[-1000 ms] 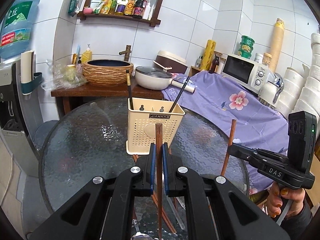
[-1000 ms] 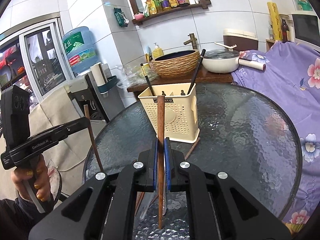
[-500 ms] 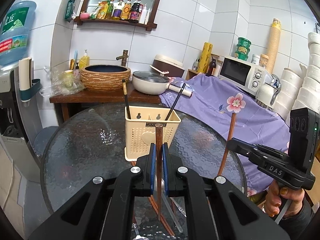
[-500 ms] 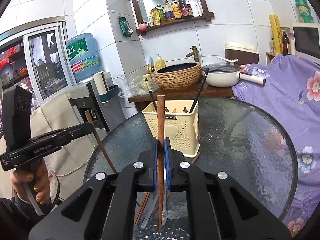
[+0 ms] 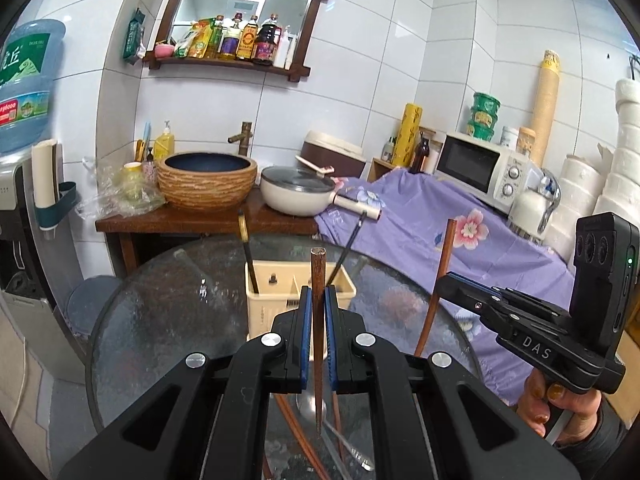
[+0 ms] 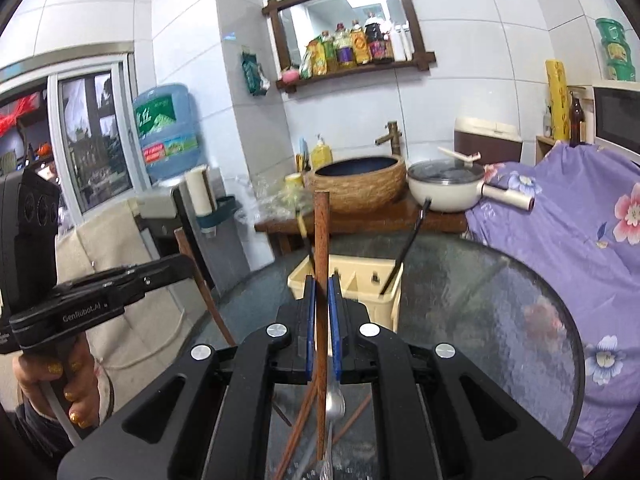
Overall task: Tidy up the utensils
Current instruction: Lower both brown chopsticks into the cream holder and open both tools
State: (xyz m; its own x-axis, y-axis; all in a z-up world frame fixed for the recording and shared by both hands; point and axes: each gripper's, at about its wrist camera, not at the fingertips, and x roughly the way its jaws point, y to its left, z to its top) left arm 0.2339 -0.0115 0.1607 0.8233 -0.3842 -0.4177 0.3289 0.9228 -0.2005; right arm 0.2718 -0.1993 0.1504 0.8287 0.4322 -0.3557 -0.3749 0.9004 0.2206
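In the left wrist view my left gripper is shut on an upright brown wooden chopstick, whose tip hangs above the table. My right gripper is shut on a second brown chopstick, also upright. Just beyond both stands the cream slotted utensil holder with two dark chopsticks leaning in it. Each view shows the other gripper off to the side: the right gripper and the left gripper. Under the grippers, loose brown chopsticks and a metal spoon lie on the glass.
The round textured glass table holds everything. Behind it a wooden side table carries a woven basin and a white pan. A purple flowered cloth and a microwave are on the right. A water dispenser stands at the left.
Both grippers have risen with their chopsticks still clamped. The holder and table now sit lower in both views, and the left chopstick's tip has lifted off the glass.
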